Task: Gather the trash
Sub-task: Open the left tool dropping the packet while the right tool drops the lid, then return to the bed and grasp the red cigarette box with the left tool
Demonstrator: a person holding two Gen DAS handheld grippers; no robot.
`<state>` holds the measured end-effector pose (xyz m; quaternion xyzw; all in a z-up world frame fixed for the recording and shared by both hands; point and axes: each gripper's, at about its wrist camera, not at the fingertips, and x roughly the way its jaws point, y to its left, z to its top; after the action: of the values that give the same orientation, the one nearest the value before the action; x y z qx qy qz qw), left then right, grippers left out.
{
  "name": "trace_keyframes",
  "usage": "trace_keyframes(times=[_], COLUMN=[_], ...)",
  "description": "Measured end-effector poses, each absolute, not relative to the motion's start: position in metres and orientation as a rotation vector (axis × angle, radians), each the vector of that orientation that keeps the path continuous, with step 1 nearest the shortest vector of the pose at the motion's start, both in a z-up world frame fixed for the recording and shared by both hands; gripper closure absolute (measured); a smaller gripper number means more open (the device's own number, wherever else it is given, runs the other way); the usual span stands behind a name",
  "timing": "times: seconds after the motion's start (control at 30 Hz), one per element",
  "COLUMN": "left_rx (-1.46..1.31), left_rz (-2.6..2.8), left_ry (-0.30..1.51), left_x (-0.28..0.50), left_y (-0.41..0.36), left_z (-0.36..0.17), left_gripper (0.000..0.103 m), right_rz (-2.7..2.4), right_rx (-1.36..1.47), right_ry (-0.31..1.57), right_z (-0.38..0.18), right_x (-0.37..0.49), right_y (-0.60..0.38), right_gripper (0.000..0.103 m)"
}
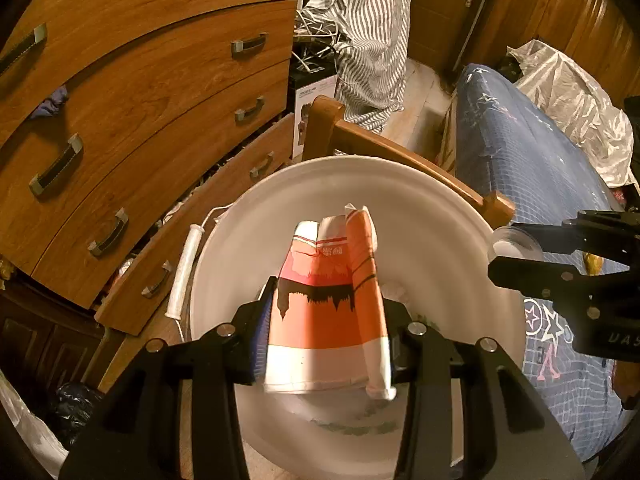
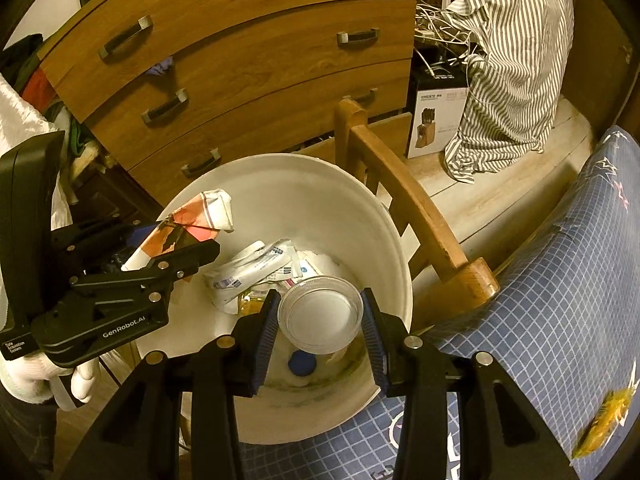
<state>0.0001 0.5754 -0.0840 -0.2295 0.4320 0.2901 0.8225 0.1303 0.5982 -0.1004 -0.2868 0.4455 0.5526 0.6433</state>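
Left gripper (image 1: 330, 332), seen along its own fingers: the two blue-padded jaws pinch a crumpled paper cup (image 1: 332, 312), orange and white with a dark printed band, its flattened rim towards the camera. The cup hangs over the open mouth of a white bucket (image 1: 440, 216). In the right wrist view the same gripper (image 2: 176, 248) enters from the left, carried by a hand in a white glove (image 2: 36, 376), with the cup (image 2: 192, 220) projecting above the bucket's near-left rim.

Right gripper (image 2: 320, 316): its jaws press on opposite sides of a small clear plastic lid (image 2: 320, 314), round and shallow, held flat-on to the camera above the interior of the bucket (image 2: 396, 248). In the left wrist view this gripper (image 1: 516, 256) reaches in from the right edge, the lid (image 1: 516, 244) just over the bucket's rim.

Bucket contents, visible in the right wrist view: crushed white packaging with blue print (image 2: 256, 268), a yellowish wrapper partly hidden behind the left finger, and a blue cap (image 2: 302, 362) near the bottom.

Surroundings: a wooden chair back (image 2: 408, 200) stands just behind the bucket; a wooden chest of drawers (image 1: 160, 100) fills the upper left, one lower drawer partly pulled out. A blue checked bedcover (image 2: 560, 300) lies to the right, with a yellow wrapper (image 2: 604, 420) resting on it. A striped cloth (image 2: 512, 60) hangs beyond the chair, beside a printed box (image 2: 436, 124).
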Motion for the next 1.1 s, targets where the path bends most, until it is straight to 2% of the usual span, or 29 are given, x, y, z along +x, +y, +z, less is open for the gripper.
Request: trace_keyframes(times=[0.13, 0.17, 0.2, 0.57, 0.9, 1.0, 1.1], left_rx=[-0.486, -0.481, -0.477, -0.443, -0.397, -0.395, -0.391], left_rz=[0.636, 0.642, 0.650, 0.686, 0.652, 0.645, 0.599], left_ry=[0.922, 0.922, 0.921, 0.886, 0.846, 0.834, 0.807], left_x=[0.001, 0.001, 0.002, -0.002, -0.001, -0.001, 0.002], left_y=[0.581, 0.581, 0.582, 0.576, 0.539, 0.527, 0.505], left_z=[-0.085, -0.084, -0.084, -0.073, -0.051, -0.047, -0.045], left_gripper=[0.054, 0.049, 0.046, 0.045, 0.045, 0.045, 0.039], right_rz=[1.267, 1.270, 1.275, 1.297, 1.303, 1.293, 1.258], right_rx=[-0.646, -0.636, -0.617, -0.548, -0.458, -0.406, -0.363], right_ry=[1.010, 1.011, 1.012, 1.006, 0.942, 0.891, 0.812], right_z=[-0.099, -0.097, -0.096, -0.082, -0.061, -0.052, -0.046], right_x=[0.132, 0.133, 0.135, 0.139, 0.132, 0.129, 0.125], right_y=[0.598, 0.597, 0.596, 0.577, 0.510, 0.475, 0.430], right_gripper=[0.060, 0.050, 0.046, 0.043, 0.043, 0.040, 0.033])
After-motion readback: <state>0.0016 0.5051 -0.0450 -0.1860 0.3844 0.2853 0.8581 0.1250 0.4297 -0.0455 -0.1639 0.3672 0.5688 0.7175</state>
